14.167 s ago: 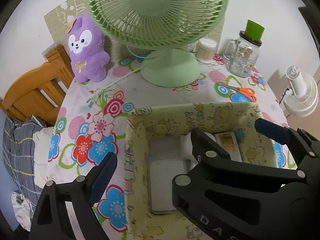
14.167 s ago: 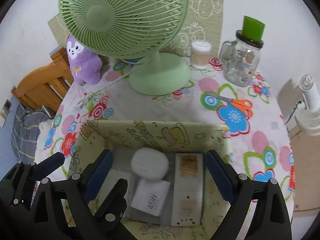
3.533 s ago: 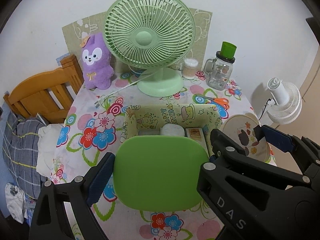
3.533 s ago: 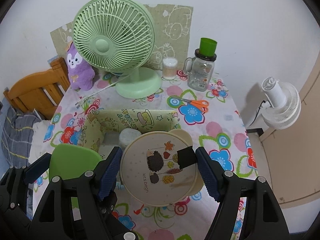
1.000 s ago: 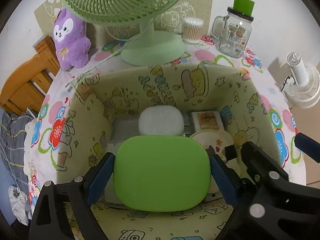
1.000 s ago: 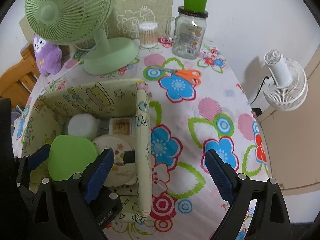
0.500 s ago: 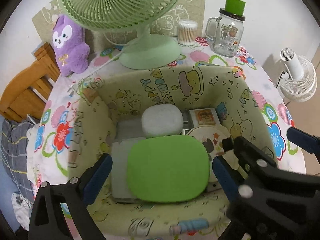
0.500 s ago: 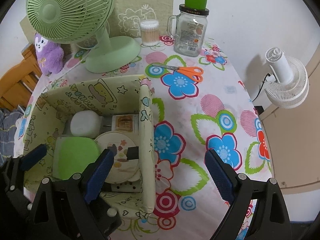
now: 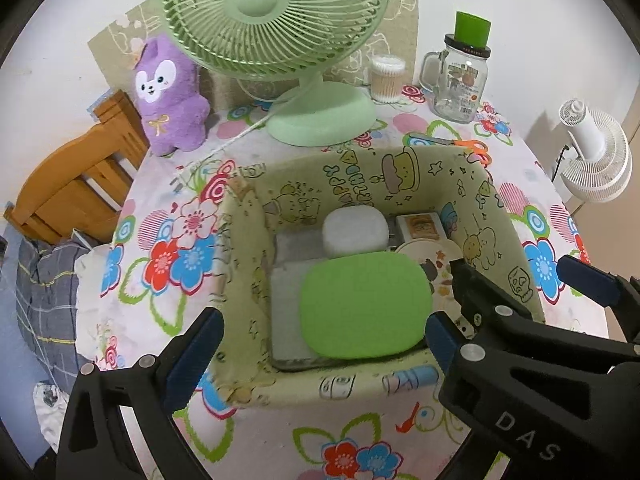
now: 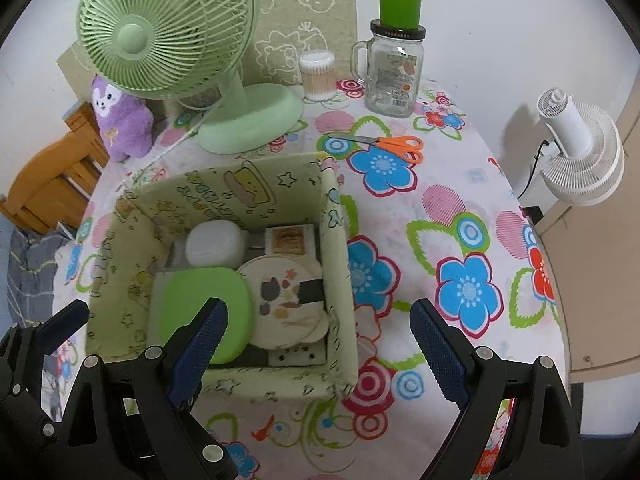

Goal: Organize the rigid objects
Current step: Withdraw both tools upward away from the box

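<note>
A yellow cartoon-print fabric box point(image 9: 360, 168) point(image 10: 336, 248) stands on the flowered table. Inside it lie a flat green rounded piece point(image 9: 364, 304) point(image 10: 200, 304), a round cream piece with a hedgehog print point(image 10: 284, 300) point(image 9: 434, 256), a white rounded case point(image 9: 354, 230) and a small printed carton point(image 10: 288, 240). My left gripper point(image 9: 320, 344) hangs open above the box's near wall, with the green piece lying free below and beyond its pads. Over the box's right wall, my right gripper point(image 10: 318, 344) stands open with nothing in it.
Behind the box stand a green desk fan point(image 9: 276, 12), a purple plush point(image 9: 168, 96), a cotton-swab tub point(image 9: 386, 78) and a glass jar with a green top point(image 9: 460, 80). Orange scissors point(image 10: 392, 144) lie at back right. A wooden chair point(image 9: 72, 188) stands left, a white fan point(image 10: 580, 152) right.
My left gripper has let go of the green piece, which now lies in the box, and has risen and drawn back. My right gripper has lifted slightly, still open.
</note>
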`<state>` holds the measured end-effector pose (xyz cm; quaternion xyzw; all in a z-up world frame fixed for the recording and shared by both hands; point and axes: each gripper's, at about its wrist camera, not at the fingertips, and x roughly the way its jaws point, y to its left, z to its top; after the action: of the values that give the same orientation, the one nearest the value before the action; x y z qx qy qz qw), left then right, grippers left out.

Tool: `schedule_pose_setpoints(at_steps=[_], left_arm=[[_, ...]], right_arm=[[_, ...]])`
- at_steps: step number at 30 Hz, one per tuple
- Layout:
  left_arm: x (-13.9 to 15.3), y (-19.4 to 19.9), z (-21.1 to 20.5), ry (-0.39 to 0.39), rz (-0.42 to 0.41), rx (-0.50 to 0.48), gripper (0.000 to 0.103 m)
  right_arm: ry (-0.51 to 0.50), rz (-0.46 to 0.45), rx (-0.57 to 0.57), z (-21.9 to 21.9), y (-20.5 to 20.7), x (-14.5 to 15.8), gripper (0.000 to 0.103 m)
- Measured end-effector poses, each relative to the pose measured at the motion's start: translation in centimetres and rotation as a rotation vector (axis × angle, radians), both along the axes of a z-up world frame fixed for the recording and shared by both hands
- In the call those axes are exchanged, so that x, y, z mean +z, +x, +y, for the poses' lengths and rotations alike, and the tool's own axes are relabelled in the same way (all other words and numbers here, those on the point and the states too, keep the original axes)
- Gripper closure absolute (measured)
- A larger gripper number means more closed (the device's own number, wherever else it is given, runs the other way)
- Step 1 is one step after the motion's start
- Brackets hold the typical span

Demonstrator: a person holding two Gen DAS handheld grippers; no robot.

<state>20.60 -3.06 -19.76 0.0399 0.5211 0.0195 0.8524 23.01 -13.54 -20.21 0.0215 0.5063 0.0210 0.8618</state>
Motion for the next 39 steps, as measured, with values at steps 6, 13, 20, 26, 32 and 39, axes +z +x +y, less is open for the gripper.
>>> schedule_pose_setpoints(at_steps=[6, 13, 20, 26, 32, 39], left_arm=[[1.4, -1.5, 0.2, 0.005, -0.025, 0.0, 0.001], [2.7, -3.3, 1.5, -0.004, -0.045, 0.026, 0.001], [4.1, -5.3, 2.7, -0.024, -0.066, 0.05, 0.001], [4.7, -6.7, 3.9, -0.033, -0.08, 0.064, 0.001], [5.2, -7.9, 5.4, -0.066, -0.094, 0.1, 0.001], [6.2, -9.7, 5.6, -0.091, -0.099, 0.07, 0.001]], right_arm=[[-0.006, -0.032, 0.014, 0.3, -1.5, 1.5, 0.009], [-0.003, -0.043, -0.002, -0.4, -3.2, 2.4, 0.009], [-0.015, -0.073, -0.004, -1.1, -5.2, 4.0, 0.009], [-0.025, -0.079, -0.017, -1.3, -6.5, 4.6, 0.009], [-0.039, -0.073, -0.003, -1.2, -7.7, 4.4, 0.009], [-0.022, -0.1, 0.038, -0.3, -9.8, 5.6, 0.009]])
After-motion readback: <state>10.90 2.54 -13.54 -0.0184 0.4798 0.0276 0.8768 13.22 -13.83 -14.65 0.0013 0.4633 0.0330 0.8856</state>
